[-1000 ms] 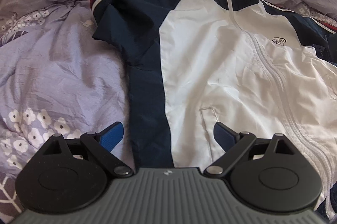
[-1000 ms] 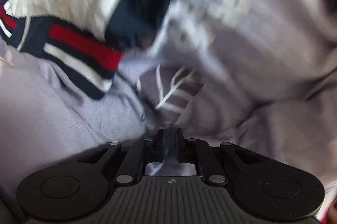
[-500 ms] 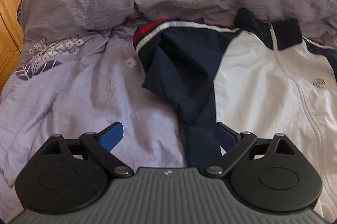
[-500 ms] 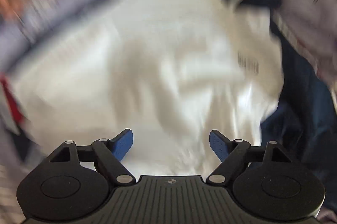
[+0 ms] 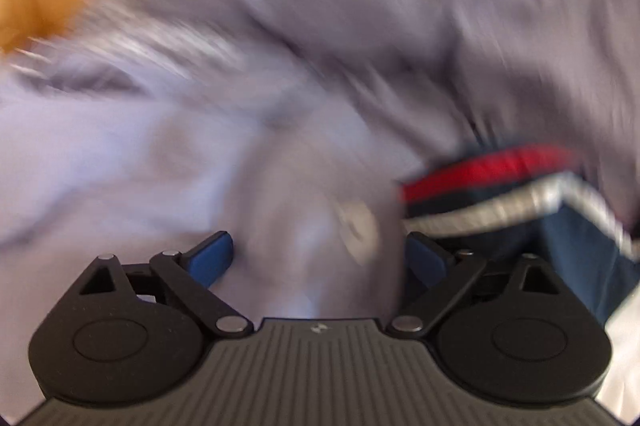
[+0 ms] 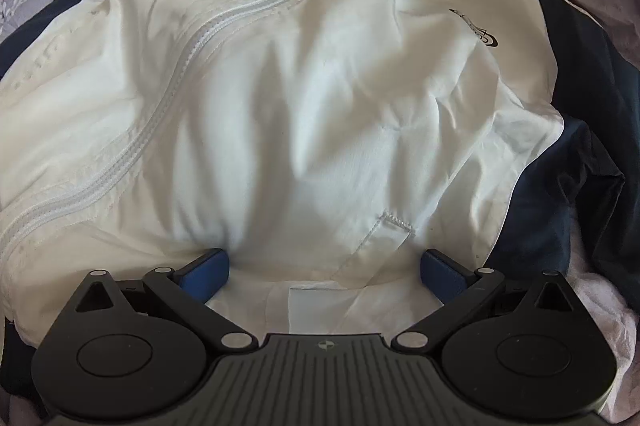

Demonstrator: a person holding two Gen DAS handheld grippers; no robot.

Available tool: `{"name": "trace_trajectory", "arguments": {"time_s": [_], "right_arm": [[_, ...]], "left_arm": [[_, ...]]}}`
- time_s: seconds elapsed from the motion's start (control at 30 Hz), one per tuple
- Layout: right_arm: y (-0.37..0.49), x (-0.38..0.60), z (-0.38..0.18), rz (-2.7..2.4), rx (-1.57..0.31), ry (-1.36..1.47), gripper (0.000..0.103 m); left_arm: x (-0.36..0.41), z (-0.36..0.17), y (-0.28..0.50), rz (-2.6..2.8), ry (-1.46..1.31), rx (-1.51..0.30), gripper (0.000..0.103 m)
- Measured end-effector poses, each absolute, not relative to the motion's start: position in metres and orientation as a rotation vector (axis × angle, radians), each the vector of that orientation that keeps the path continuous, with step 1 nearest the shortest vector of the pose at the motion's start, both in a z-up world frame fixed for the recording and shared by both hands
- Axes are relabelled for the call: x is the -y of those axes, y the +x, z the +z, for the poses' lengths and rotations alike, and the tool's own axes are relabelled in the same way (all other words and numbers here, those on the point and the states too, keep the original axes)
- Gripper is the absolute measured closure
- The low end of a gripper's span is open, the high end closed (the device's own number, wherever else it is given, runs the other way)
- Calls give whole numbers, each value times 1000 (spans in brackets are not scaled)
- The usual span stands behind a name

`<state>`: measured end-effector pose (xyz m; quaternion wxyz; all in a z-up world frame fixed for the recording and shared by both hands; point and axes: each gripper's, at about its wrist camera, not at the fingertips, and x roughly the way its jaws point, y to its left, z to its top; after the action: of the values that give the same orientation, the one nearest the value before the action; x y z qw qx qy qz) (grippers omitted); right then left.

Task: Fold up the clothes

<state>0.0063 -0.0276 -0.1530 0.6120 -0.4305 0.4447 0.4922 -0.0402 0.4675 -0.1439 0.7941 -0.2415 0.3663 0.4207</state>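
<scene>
Right tongs (image 6: 324,272) opening wide over the white jacket (image 6: 300,97), gripping nothing; left tongs (image 5: 320,260) closing, empty; chest logo (image 6: 476,29) unreadable

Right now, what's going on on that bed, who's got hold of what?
A person is folding a white and navy zip-up jacket spread on a lilac floral duvet, with a gripper in each hand. The right gripper hangs over the jacket's white front by the pocket, its jaws opening with nothing pinched. The left gripper is over the duvet beside the jacket's red, white and navy striped sleeve edge; its jaws are closing with only duvet between them. That view is blurred.
</scene>
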Motion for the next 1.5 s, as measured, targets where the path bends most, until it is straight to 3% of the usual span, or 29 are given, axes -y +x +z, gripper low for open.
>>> {"name": "trace_trajectory", "arguments": {"time_s": [0.03,0.1,0.17,0.23,0.33,0.5,0.57,0.63,0.7,0.77,0.87,0.97,1.13,1.23,1.4,1.47,1.5], "right_arm": [[8,29,-153,1139,-1021,-985,0],[11,33,-153,1146,-1011,-968,0],[13,37,-153,1151,-997,-953,0],[15,40,-153,1156,-982,-936,0],[19,45,-152,1162,-967,-918,0],[24,50,-151,1166,-958,-904,0],[26,52,-150,1168,-955,-900,0],[28,56,-150,1170,-951,-894,0],[27,58,-150,1172,-943,-885,0],[26,60,-150,1174,-936,-876,0],[29,65,-151,1178,-930,-864,0],[34,71,-147,1178,-930,-856,0],[12,57,-152,1168,-937,-852,0],[13,56,-152,1166,-937,-855,0],[12,57,-153,1166,-934,-852,0],[12,57,-153,1167,-932,-849,0],[12,58,-153,1167,-930,-847,0]], "left_arm": [[-462,-146,-32,905,-483,-800,38],[-448,-142,-22,930,-407,-799,54],[-437,-133,-18,927,-373,-785,101],[-424,-119,-16,844,-374,-744,103],[-385,-91,-5,676,-332,-691,103],[-280,-67,21,100,-276,-755,103],[-236,-63,15,-25,-207,-772,85],[-215,-57,-1,-15,-160,-723,84],[-230,-54,-17,76,-193,-656,66],[-278,-60,-29,226,-267,-625,25],[-369,-78,-52,489,-471,-655,31],[-443,-103,-101,614,-738,-640,30],[-489,-164,-125,463,-1121,-654,25],[-488,-163,-116,429,-1156,-632,21],[-466,-154,-92,423,-965,-699,21],[-463,-159,-85,522,-922,-749,42],[-462,-159,-83,551,-903,-748,47]]}}
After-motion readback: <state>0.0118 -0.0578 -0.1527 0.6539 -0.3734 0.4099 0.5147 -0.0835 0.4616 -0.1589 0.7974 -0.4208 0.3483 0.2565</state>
